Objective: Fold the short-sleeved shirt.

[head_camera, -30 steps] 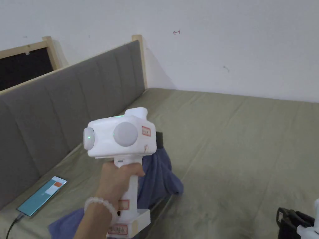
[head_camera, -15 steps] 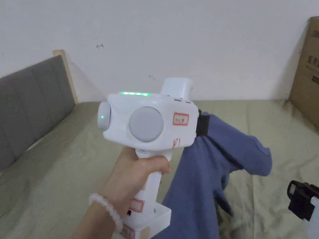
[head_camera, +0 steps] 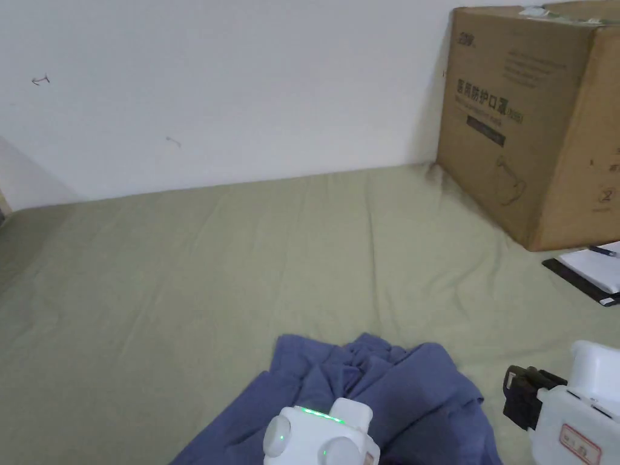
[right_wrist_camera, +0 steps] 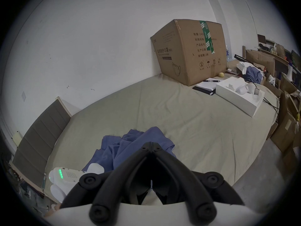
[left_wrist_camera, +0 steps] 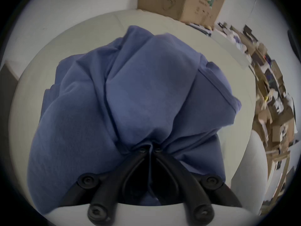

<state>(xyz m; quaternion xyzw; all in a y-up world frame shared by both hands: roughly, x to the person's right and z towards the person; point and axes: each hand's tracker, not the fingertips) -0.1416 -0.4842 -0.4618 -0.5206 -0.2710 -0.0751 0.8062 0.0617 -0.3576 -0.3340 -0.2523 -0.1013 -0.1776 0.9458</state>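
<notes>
**A:** Where do we stand with the blue short-sleeved cotton shirt [head_camera: 387,387]?

**B:** It lies bunched in a heap on the olive-green bed sheet [head_camera: 181,290], near our edge of the bed and well apart from the big brown cardboard box [head_camera: 533,121] at the far corner. Our left tongs [left_wrist_camera: 150,148] are clenched on a gathered pinch of the cloth; in the left gripper view the fabric fans out from the closed tips in deep creases.

**A:** And the right tongs [right_wrist_camera: 151,145]?

**B:** Closed tip to tip, with nothing between them. They hover just beside the heap, on its right.

**A:** How do we expect the shirt to behave?

**B:** Light and limp, we judge. It has no stiffness of its own, so it will sag and fold wherever we leave it unsupported. The weave looks matte, so we doubt it will slip out of a firm pinch, and nothing about it is fragile.

**A:** Where should we take hold, then?

**B:** We cannot tell collar from hem in this bundle. A hemmed edge [left_wrist_camera: 218,89], perhaps a sleeve opening, shows on the right side in the left gripper view. We would take a seam or hem there, where the cloth is doubled, and pull the two tongs apart to spread the shirt flat before any fold.
</notes>
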